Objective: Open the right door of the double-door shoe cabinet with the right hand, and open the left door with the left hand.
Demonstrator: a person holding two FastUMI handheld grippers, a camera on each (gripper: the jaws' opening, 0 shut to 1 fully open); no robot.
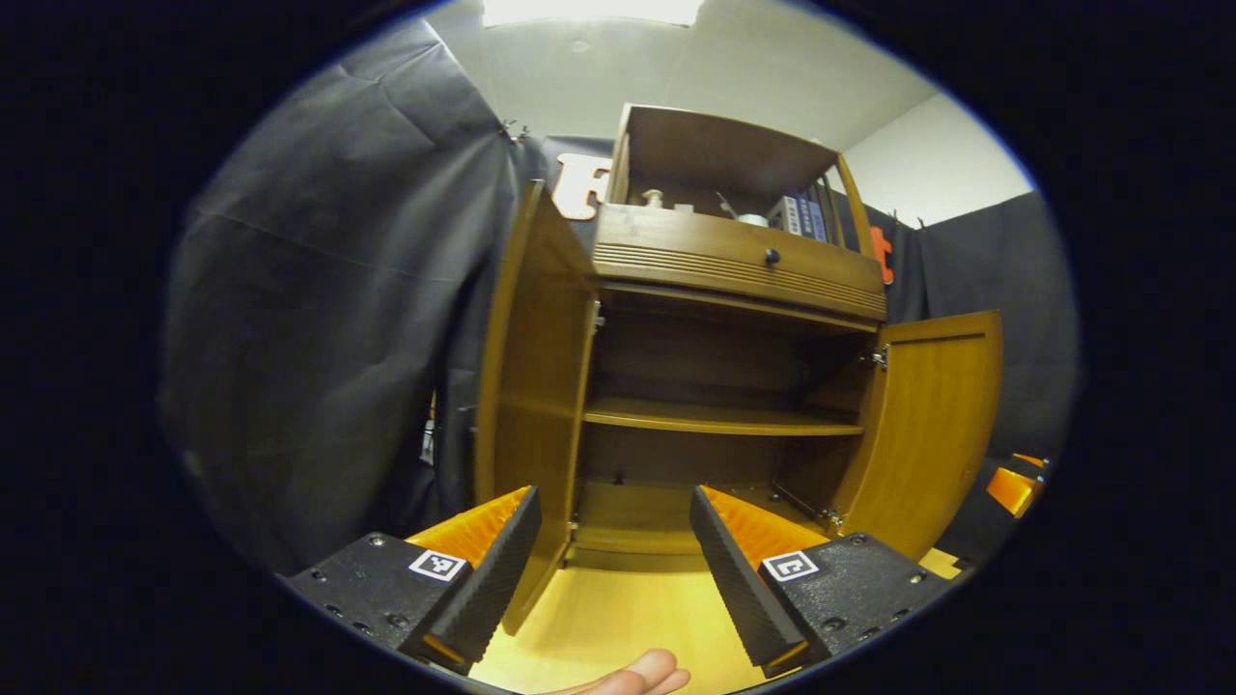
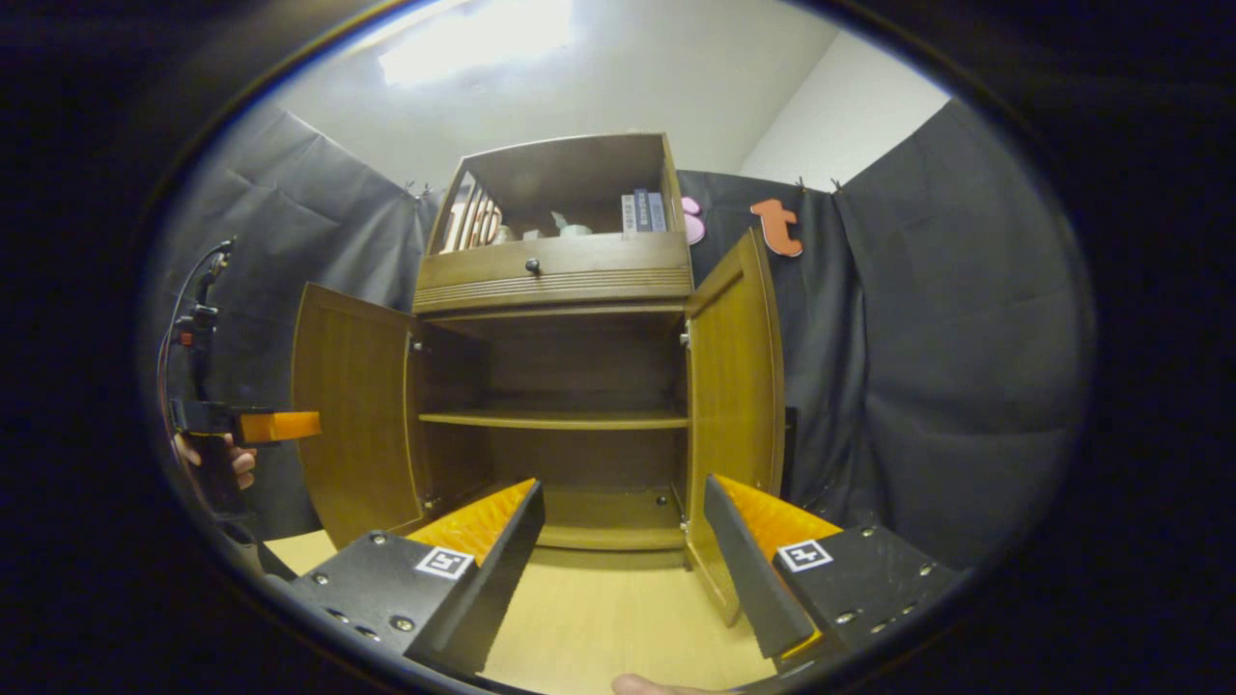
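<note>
Cabinet (image 2: 560,280): upright, long axis vertical, front facing both cameras; stands on pale floor (image 2: 599,608) against black cloth wall (image 2: 946,367).
Left door (image 2: 352,425): swung wide, at 9 o'clock of the opening in right gripper view.
Right door (image 2: 739,386): swung out toward camera, edge-on at 3 o'clock.
Inside: one shelf (image 2: 555,419) across the middle, bare.
Above doors: drawer with dark knob (image 2: 531,264); books (image 2: 645,210) in top niche.
Left gripper (image 1: 613,541): fingers spread wide, holding nothing, just clear of left door's edge.
Right gripper (image 2: 623,536): spread wide, holding nothing.
Free room: bare floor before the cabinet.
</note>
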